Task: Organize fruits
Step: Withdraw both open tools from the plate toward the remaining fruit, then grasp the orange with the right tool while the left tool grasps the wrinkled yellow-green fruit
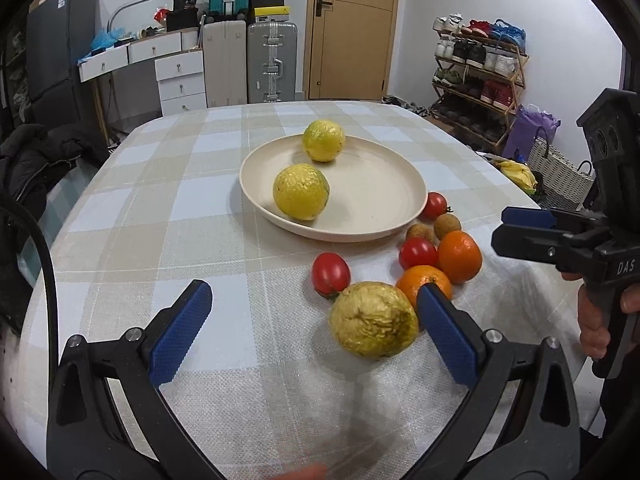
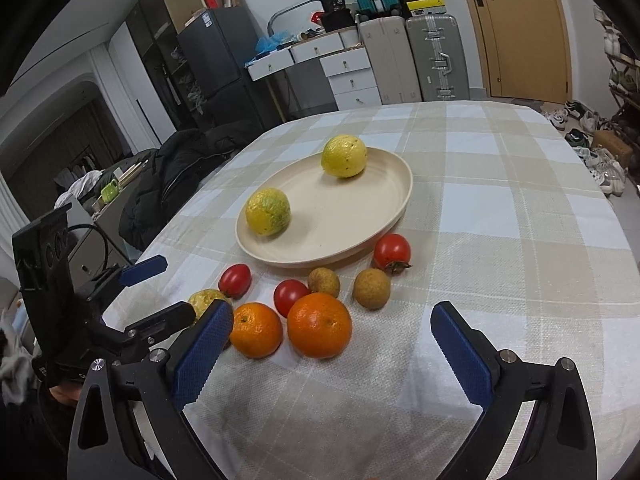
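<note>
Now your left claw (image 1: pixel 314 312) is spread wide low in the frame, its right finger just beside the wrinkled yellow fruit (image 1: pixel 374 320) on the table (image 1: pixel 160 220). Your right claw (image 2: pixel 332 334) gapes empty, facing two oranges (image 2: pixel 319 325) at lower centre.

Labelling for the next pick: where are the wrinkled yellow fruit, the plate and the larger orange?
wrinkled yellow fruit (image 1: pixel 374 320), left wrist view, middle of skin.
plate (image 1: pixel 384 184), left wrist view, bare floor.
larger orange (image 2: pixel 319 325), right wrist view, front face.
</note>
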A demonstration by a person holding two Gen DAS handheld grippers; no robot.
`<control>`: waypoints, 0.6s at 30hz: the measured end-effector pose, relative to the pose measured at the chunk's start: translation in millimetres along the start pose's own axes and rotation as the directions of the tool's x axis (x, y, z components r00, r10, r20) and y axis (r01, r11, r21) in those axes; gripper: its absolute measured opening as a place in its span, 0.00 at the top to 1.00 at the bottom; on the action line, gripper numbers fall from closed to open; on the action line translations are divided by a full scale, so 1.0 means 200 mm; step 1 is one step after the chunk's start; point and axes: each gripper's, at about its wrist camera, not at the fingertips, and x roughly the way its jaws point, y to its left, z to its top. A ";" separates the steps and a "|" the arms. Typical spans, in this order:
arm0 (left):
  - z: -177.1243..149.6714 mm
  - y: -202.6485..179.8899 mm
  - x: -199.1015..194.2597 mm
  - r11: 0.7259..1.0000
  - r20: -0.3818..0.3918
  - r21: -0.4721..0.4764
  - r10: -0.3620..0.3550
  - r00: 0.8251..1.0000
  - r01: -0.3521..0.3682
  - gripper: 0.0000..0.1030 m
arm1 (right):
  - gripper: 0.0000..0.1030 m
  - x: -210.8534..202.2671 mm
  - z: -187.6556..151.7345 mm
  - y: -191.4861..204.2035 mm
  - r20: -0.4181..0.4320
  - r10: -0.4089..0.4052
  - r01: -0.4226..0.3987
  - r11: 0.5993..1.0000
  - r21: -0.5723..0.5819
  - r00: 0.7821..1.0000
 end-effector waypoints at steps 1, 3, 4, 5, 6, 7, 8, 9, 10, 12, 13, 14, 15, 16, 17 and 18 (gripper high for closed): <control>0.00 -0.01 0.01 1.000 -0.009 0.007 -0.006 1.000 0.006 0.01 | 0.05 0.01 0.00 0.01 -0.009 0.002 -0.002 1.000 -0.008 1.000; 0.00 -0.01 0.02 1.000 -0.018 0.019 -0.008 1.000 0.008 0.01 | 0.15 0.03 -0.01 0.01 -0.025 0.013 -0.013 1.000 -0.009 1.000; 0.00 -0.01 0.02 1.000 -0.019 0.018 -0.006 1.000 0.007 0.01 | 0.17 0.04 -0.02 0.01 -0.035 0.021 -0.021 1.000 -0.004 0.999; 0.00 -0.01 0.03 1.000 -0.027 0.015 -0.011 1.000 0.012 0.01 | 0.19 0.06 -0.03 0.01 -0.046 0.025 -0.025 1.000 0.000 0.999; 0.00 -0.01 0.03 1.000 -0.037 0.014 -0.020 0.999 0.021 0.01 | 0.20 0.07 -0.03 0.02 -0.055 0.028 -0.029 1.000 -0.001 0.998; 0.00 -0.01 0.04 0.999 -0.044 0.016 -0.030 0.999 0.031 0.01 | 0.20 0.08 -0.04 0.02 -0.060 0.030 -0.030 1.000 -0.004 0.998; 0.00 -0.01 0.04 0.999 -0.048 0.020 -0.035 0.998 0.036 0.01 | 0.20 0.09 -0.04 0.03 -0.065 0.030 -0.030 1.000 -0.007 0.997; -0.01 -0.02 0.04 0.999 -0.048 0.026 -0.034 0.998 0.035 0.01 | 0.20 0.10 -0.05 0.03 -0.070 0.030 -0.031 0.999 -0.010 0.997; -0.01 -0.02 0.05 0.999 -0.048 0.032 -0.032 0.998 0.033 0.01 | 0.21 0.10 -0.05 0.04 -0.076 0.032 -0.033 0.999 -0.011 0.997; -0.01 -0.04 0.05 0.998 -0.050 0.047 -0.032 0.998 0.035 0.01 | 0.24 0.11 -0.06 0.04 -0.082 0.040 -0.042 0.999 -0.014 0.996; -0.01 -0.04 0.05 0.998 -0.050 0.056 -0.031 0.998 0.034 0.01 | 0.25 0.12 -0.06 0.05 -0.086 0.042 -0.044 0.999 -0.015 0.995; -0.02 -0.05 0.05 0.997 -0.048 0.067 -0.029 0.998 0.032 0.01 | 0.25 0.12 -0.06 0.05 -0.087 0.041 -0.042 0.999 -0.016 0.995; -0.02 -0.06 0.05 0.997 -0.047 0.075 -0.029 0.998 0.032 0.01 | 0.25 0.12 -0.06 0.05 -0.087 0.043 -0.044 0.999 -0.014 0.995; -0.02 -0.07 0.05 0.996 -0.046 0.083 -0.031 0.998 0.035 0.01 | 0.26 0.12 -0.06 0.05 -0.088 0.046 -0.048 0.999 -0.010 0.995; -0.02 -0.07 0.05 0.995 -0.047 0.089 -0.034 0.998 0.038 0.01 | 0.28 0.13 -0.06 0.04 -0.089 0.050 -0.050 0.999 -0.006 0.995; -0.02 -0.08 0.05 0.995 -0.048 0.094 -0.036 0.998 0.040 0.01 | 0.31 0.13 -0.06 0.04 -0.089 0.055 -0.055 0.998 0.000 0.995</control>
